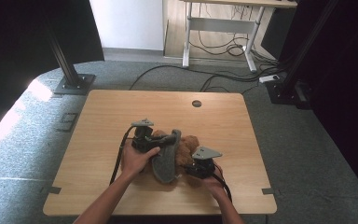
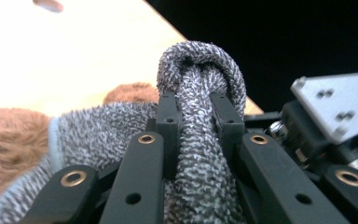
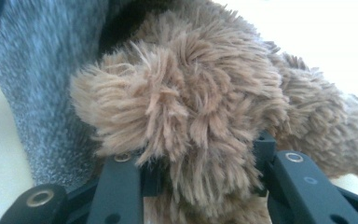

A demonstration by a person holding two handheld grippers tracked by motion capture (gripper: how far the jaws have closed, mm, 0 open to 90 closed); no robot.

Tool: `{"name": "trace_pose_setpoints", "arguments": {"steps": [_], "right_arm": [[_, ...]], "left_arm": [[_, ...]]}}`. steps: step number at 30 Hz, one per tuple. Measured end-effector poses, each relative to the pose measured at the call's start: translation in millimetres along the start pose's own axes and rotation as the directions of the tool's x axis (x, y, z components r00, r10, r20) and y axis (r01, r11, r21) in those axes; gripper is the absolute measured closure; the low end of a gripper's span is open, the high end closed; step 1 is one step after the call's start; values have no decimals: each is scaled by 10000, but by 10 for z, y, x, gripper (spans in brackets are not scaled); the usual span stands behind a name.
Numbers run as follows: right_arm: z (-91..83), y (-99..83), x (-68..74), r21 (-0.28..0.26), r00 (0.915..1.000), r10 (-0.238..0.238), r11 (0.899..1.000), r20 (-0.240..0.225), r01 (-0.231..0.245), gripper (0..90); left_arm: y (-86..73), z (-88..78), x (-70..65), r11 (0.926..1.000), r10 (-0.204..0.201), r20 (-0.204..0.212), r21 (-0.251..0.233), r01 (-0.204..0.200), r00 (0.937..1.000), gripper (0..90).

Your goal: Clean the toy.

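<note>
Grey sock point(image 2: 200, 116) pinched in left hand-held gripper point(image 2: 196, 116); table point(image 1: 121, 112) beneath

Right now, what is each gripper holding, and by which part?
Left gripper pinches a bunched fold of the grey cloth. Right gripper grips a furry limb of the brown plush toy.

- We see a brown plush toy point(image 1: 186, 148) w/ shaggy fur, lying near the table's front-centre.
- A grey knit sock-like cloth point(image 1: 165, 158) lies over the toy's left side; speckled black/white weave, pale blue edge.
- One fold of the cloth point(image 2: 200, 93) stands bunched up, pinched into a rounded loop.
</note>
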State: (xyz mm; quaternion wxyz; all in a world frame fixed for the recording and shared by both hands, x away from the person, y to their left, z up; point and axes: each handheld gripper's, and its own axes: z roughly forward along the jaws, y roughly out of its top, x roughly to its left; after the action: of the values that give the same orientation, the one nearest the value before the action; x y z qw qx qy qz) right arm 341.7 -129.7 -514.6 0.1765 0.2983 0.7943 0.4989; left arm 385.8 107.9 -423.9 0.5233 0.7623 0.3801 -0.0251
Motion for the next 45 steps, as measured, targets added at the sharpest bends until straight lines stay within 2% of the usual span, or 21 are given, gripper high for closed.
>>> {"name": "trace_pose_setpoints", "arguments": {"steps": [2,5,8,10,11,12,14,17,19,22,29,31,34,37,39,41,45], "right_arm": [[-12,0,-28,-63,9996,-125,9999,235,126,594],[-20,-14,-40,-156,9995,-207,9997,242,211,594],[-30,-22,-21,-174,9992,-356,9992,204,359,592],[-37,-37,-20,-161,9992,-385,9991,142,388,591],[-40,-45,-20,-122,9991,-402,9991,97,403,589],[-41,-54,-20,-120,9992,-403,9991,65,404,588],[-43,-70,-21,-134,9990,-444,9989,-7,444,587],[-50,-84,-11,-169,9988,-488,9987,-26,488,587],[-61,-101,3,-189,9984,-565,9982,-68,564,584],[-81,-120,30,-205,9979,-648,9977,-70,647,572],[-129,-154,118,-132,9944,-1017,9948,-284,1014,559],[-137,-163,134,-95,9940,-1066,9943,-261,1064,521],[-152,-182,134,-73,9961,-849,9964,-234,848,404],[-225,-178,83,-144,9968,-345,9993,-722,336,321],[-289,-163,38,-364,9938,97,9992,-1110,-138,275],[-370,-125,-21,-622,9900,519,9962,-1312,-605,235],[-391,-55,-73,-703,9849,1046,9909,-1378,-1151,194]], "left_arm": [[94,81,-33,9999,107,21,92,-107,9999,759],[164,266,-62,9982,177,40,575,-179,9998,754],[121,460,-21,9910,124,-402,1337,-70,9991,752],[73,502,46,9871,17,-541,1597,70,9985,752],[49,496,94,9865,-179,-468,1618,252,9987,752],[27,470,145,9865,-401,-453,1570,468,9982,754],[9,407,203,9862,-474,-583,1561,560,9972,757],[-25,268,300,9864,-422,-1079,1535,586,9933,760],[-83,158,396,9849,-562,-1195,1561,747,9912,762],[-189,28,480,9861,-897,-975,1312,1021,9912,768],[-431,-184,425,9938,-800,-618,726,844,9949,771],[-511,-198,418,9948,-887,-493,452,909,9948,772],[-629,-192,378,9979,-617,-557,169,627,9965,777],[-696,-208,339,9991,-417,-648,-27,416,9970,780],[-732,-220,322,9992,-399,-616,-106,393,9973,782],[-760,-229,308,9992,-371,-593,-178,361,9976,783],[-801,-242,283,9992,-301,-588,-272,285,9978,785]]}}
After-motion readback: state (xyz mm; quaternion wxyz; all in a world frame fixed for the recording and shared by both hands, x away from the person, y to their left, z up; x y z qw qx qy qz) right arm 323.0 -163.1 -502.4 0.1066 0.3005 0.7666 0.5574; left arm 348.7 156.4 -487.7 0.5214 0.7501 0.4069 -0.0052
